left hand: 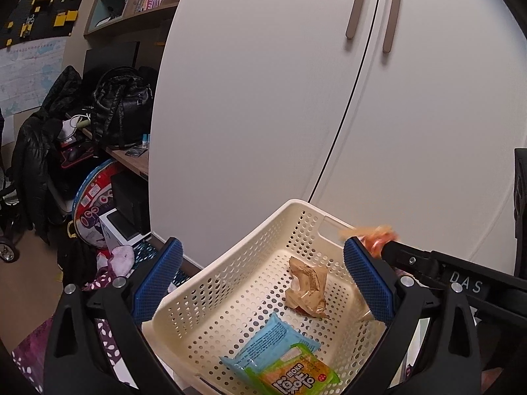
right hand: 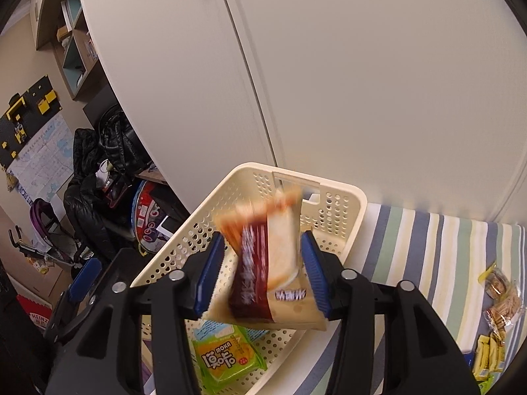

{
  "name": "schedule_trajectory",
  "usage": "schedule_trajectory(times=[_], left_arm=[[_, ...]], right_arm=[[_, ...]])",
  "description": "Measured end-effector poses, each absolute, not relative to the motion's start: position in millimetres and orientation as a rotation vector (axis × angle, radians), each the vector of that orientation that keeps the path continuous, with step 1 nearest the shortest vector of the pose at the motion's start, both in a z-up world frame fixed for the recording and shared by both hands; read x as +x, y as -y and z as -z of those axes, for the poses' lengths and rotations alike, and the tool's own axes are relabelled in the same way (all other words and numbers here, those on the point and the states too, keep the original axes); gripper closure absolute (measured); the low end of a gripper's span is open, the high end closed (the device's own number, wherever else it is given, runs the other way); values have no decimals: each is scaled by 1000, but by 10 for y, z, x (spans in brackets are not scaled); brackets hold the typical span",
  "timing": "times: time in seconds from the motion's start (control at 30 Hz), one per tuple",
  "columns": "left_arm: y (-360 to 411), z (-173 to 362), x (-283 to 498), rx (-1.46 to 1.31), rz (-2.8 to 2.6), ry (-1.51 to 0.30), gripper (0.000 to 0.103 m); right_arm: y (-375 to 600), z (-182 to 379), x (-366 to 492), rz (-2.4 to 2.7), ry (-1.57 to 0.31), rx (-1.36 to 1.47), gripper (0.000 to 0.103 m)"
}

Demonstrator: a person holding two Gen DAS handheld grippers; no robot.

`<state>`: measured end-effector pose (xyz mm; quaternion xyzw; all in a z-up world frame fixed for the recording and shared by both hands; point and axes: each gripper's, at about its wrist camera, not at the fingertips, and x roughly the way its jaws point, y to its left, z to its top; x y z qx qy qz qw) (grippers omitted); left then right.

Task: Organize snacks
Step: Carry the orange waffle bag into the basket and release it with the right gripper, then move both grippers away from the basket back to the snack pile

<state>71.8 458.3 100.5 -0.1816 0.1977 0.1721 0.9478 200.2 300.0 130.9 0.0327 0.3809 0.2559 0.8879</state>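
Snack packet [right hand: 263, 263], red and cream, blurred, sat between the blue pads of the right gripper [right hand: 263, 270], fingers partly closed against its sides, held above the cream perforated basket [right hand: 342, 197] that stood on a striped cloth [right hand: 428, 240] before white cupboard doors [left hand: 263, 98]. Left gripper [left hand: 263, 283] was spread wide and empty, one finger outside the basket's left wall, the other over its inside. On the basket floor lay a brown wrapper [left hand: 308, 284], a blue packet [left hand: 270, 342] and a green packet [left hand: 299, 375]; more small snacks [right hand: 500, 299] lay on the cloth to the right.
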Motion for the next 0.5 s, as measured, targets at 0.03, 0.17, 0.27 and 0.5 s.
schedule_trajectory(times=[0.03,0.17,0.27,0.5], left_arm=[[-4588,-1005,716,-371,-351,-401,3],[-4589,-1006,709,-372,-346,-401,3],[-4584,-1015,709,-367,-344,-400,3],[-4559,-1028,709,-361,-342,-395,3]], right_arm=[[-2996,-1316,1997,-527,-787,65,49],[-2972,-1316,1974,-513,-782,57,48],[-2926,-1294,1951,-499,-781,58,47],[-2823,-1303,1882,-448,-754,17,36]])
